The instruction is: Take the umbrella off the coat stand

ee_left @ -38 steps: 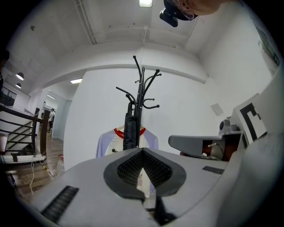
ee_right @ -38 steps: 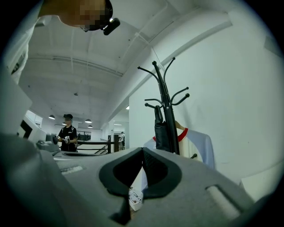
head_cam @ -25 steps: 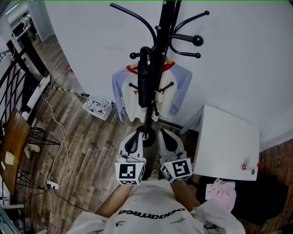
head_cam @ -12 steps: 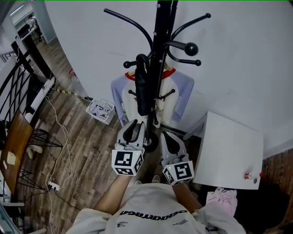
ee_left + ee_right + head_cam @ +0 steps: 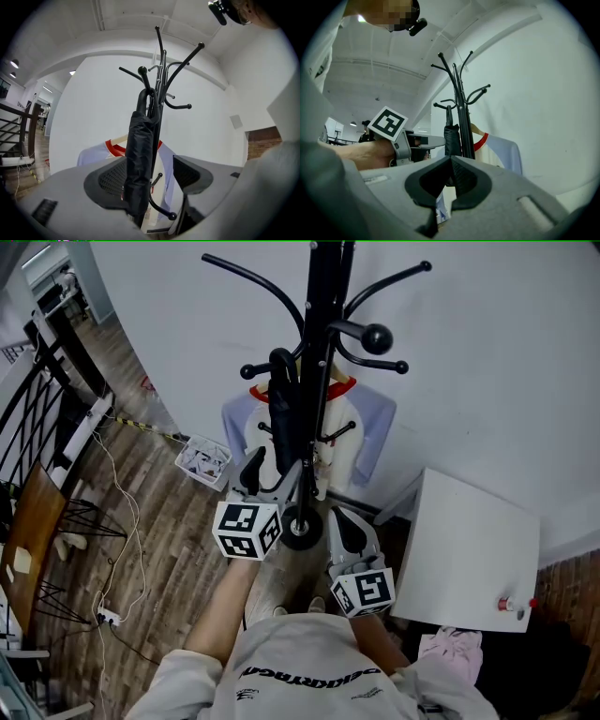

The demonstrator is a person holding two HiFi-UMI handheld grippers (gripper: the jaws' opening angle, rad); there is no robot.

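Note:
A black coat stand (image 5: 323,381) rises against the white wall. A folded black umbrella (image 5: 281,418) hangs by its crook handle from one of the hooks, close beside the pole. My left gripper (image 5: 274,474) is level at the umbrella's lower part and its jaws are opening. In the left gripper view the umbrella (image 5: 140,154) stands between them, close against the left pad (image 5: 110,178) and apart from the right one. My right gripper (image 5: 341,517) hangs lower, right of the pole's base, shut with nothing in it (image 5: 451,161).
A white and lilac shirt (image 5: 361,427) on a hanger hangs behind the pole. A white table (image 5: 469,540) stands at the right with a pink cloth (image 5: 450,643) below it. A small basket (image 5: 202,463), floor cables and a black railing (image 5: 37,409) lie left.
My left gripper has moved up and forward to the umbrella, and its jaws have gone from shut to apart around it. The right gripper has shifted slightly.

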